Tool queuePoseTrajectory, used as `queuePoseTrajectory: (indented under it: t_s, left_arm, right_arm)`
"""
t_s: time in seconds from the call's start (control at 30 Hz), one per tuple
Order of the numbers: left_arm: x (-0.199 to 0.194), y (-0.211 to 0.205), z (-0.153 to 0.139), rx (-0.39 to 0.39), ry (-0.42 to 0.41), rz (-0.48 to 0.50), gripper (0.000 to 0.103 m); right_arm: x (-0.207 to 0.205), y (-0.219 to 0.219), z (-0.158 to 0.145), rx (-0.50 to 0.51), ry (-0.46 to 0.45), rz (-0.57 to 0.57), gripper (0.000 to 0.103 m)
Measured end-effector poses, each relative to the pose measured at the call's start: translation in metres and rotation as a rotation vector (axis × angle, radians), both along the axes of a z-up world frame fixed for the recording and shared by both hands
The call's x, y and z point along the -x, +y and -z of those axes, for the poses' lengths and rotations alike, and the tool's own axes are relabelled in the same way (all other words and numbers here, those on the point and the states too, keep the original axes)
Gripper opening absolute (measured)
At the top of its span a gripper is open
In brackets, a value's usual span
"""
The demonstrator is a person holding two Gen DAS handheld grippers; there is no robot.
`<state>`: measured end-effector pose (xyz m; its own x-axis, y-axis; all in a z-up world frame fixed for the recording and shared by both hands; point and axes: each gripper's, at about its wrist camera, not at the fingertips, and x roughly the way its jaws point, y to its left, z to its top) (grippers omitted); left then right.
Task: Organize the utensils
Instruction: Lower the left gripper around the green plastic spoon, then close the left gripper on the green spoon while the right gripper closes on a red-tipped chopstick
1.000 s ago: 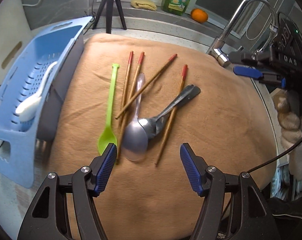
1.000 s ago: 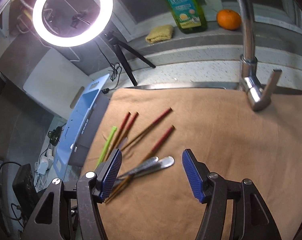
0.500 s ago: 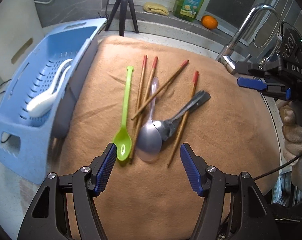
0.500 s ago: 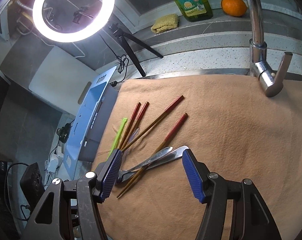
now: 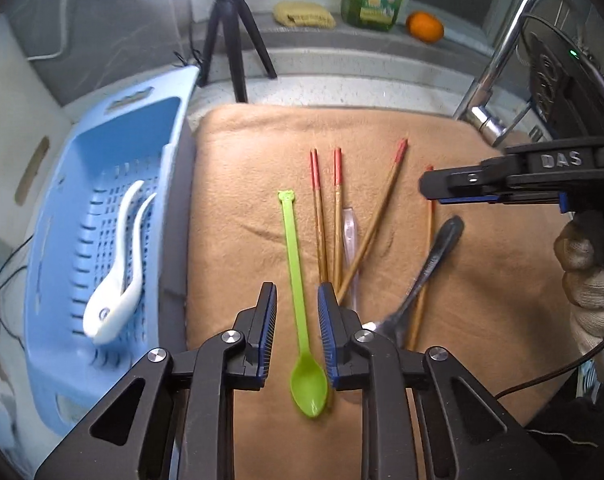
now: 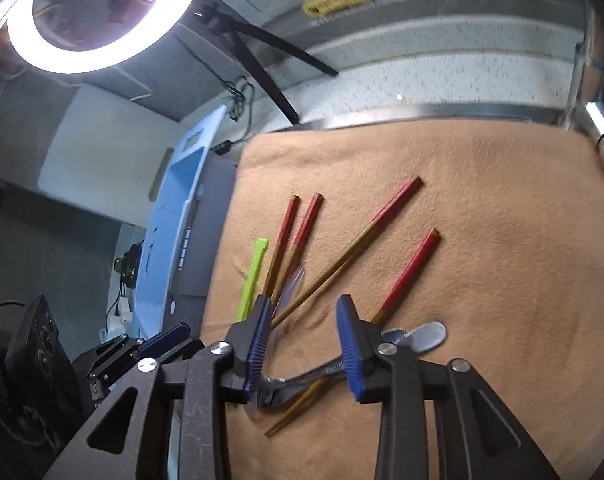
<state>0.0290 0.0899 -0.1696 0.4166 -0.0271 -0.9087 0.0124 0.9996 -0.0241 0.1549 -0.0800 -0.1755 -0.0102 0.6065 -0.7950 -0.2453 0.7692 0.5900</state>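
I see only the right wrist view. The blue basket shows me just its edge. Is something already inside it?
Observer: Yes. In the left wrist view, two white spoons lie in the blue basket, one against the other.
Operator: Of the green spoon I see only the handle end. Where is its bowl?
Observer: It lies flat on the brown cloth, with its bowl nearest the left gripper and its handle between that gripper's fingers.
Operator: Is it gripped now?
Observer: Not yet. The jaws are closing, but a gap shows on each side of the handle.
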Motion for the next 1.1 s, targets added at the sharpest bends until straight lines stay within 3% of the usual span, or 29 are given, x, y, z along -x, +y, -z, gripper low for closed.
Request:
queuePoseTrajectory:
  t_s: [0.13,0.43,0.7,0.83,1.0,1.1]
  left_arm:
    - [-0.019,-0.003,0.008,-0.038,0.046,0.034,0.019]
    - [-0.045,-0.003,0.027,-0.065,0.128,0.066,0.019]
    - [-0.058,0.001,0.04,-0.087,0.175,0.079,0.019]
    - [-0.062,-0.001,0.042,-0.075,0.189,0.086,0.019]
    - [-0.061,-0.011,0.053,-0.109,0.212,0.127,0.019]
    - [-0.061,-0.012,0.055,-0.102,0.214,0.132,0.013]
  right_arm:
    - [-0.012,0.006,0.02,0.025,0.062,0.042,0.023]
    - [-0.029,0.01,0.037,0.067,0.084,0.078,0.023]
    - [-0.032,0.021,0.037,0.116,0.043,0.042,0.023]
    - [-0.031,0.025,0.036,0.133,0.023,0.017,0.017]
    - [-0.033,0.021,0.035,0.12,0.031,0.021,0.015]
    - [-0.03,0.021,0.035,0.107,0.057,0.019,0.015]
